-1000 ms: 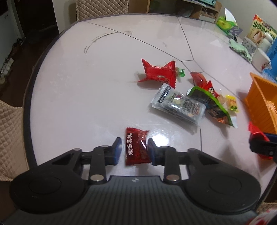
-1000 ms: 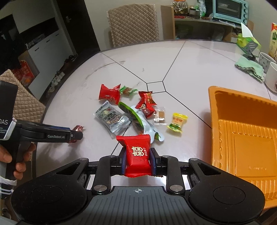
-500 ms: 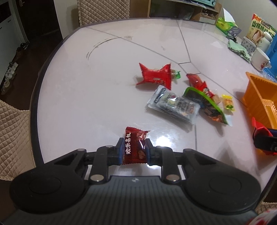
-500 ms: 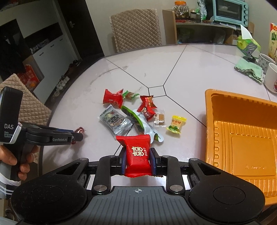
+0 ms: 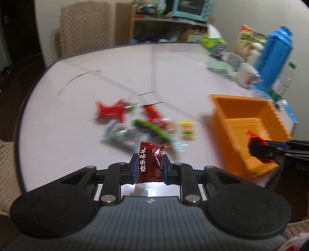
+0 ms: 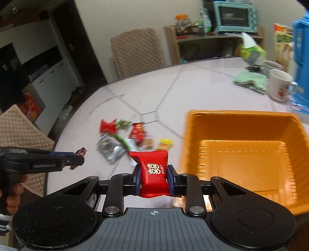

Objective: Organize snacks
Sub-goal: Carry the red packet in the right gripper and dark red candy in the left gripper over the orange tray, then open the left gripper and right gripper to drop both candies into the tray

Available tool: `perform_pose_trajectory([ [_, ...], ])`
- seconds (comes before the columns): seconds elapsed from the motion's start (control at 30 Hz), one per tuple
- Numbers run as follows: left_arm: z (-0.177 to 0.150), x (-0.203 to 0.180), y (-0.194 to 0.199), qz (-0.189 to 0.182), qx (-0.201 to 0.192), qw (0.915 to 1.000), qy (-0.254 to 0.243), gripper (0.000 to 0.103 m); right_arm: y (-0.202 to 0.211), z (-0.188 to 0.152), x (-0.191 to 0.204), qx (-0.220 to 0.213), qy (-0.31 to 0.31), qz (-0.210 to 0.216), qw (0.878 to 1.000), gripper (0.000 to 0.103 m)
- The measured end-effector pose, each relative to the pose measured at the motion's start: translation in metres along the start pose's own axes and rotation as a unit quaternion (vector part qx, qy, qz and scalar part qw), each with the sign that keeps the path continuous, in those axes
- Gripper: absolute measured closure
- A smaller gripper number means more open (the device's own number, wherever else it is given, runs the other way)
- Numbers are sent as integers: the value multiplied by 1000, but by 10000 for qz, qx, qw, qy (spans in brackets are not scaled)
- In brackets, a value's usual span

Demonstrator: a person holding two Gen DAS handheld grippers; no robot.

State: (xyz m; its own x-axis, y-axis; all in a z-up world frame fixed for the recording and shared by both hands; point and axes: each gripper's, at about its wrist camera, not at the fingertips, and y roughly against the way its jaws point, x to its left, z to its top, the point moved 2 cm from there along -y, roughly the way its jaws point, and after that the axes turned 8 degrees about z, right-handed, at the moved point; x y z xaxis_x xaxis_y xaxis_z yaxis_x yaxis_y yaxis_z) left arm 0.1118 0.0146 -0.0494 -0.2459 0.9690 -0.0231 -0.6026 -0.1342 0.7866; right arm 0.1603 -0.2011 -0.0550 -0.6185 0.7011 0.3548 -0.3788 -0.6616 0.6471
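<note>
Two red foil-wrapped candies (image 5: 149, 163), clamped.

Soft indoor light is seen; glare is thrown on the table (image 5: 77, 119), where everything is smeared by motion blur and fisheye-bent edges

dark red candy packet (image 5: 149, 164) upright, pinched off the table; bright red packet (image 6: 154, 171) likewise; loose snacks (image 6: 123, 139) heaped beside empty orange tray (image 6: 195, 139)

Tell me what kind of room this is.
Most likely a home dining area or kitchen-diner. A round dining table has quilted chairs drawn up to it, a small teal toaster oven sits on a wooden shelf behind, and mugs stand on the table.
</note>
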Motion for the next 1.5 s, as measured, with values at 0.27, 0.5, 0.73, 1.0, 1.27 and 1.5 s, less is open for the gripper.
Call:
perform_pose_trajectory([
  [0.27, 9, -86, 4, -595, -170, 9969, -485, 81, 49, -5, -68, -309, -434, -407, 9977, 75],
  [0.5, 13, -147, -7, -861, -125, 9935, -735, 81, 76, -7, -120, -468, -658, -638, 9947, 75],
  [0.73, 18, -187, -25, -878, 29, 9920, -905, 81, 78, -3, -154, -481, -767, -632, 9939, 75],
  [1.0, 19, -217, -48, -831, 307, 9909, -1012, 81, 75, -3, -178, -401, -834, -573, 9941, 75],
  [1.27, 17, -231, -62, -716, 487, 9903, -1083, 80, 70, -4, -192, -382, -939, -434, 9939, 75],
  [1.5, 17, -221, -56, -529, 489, 9928, -959, 80, 63, -5, -193, -299, -948, -272, 9947, 75],
])
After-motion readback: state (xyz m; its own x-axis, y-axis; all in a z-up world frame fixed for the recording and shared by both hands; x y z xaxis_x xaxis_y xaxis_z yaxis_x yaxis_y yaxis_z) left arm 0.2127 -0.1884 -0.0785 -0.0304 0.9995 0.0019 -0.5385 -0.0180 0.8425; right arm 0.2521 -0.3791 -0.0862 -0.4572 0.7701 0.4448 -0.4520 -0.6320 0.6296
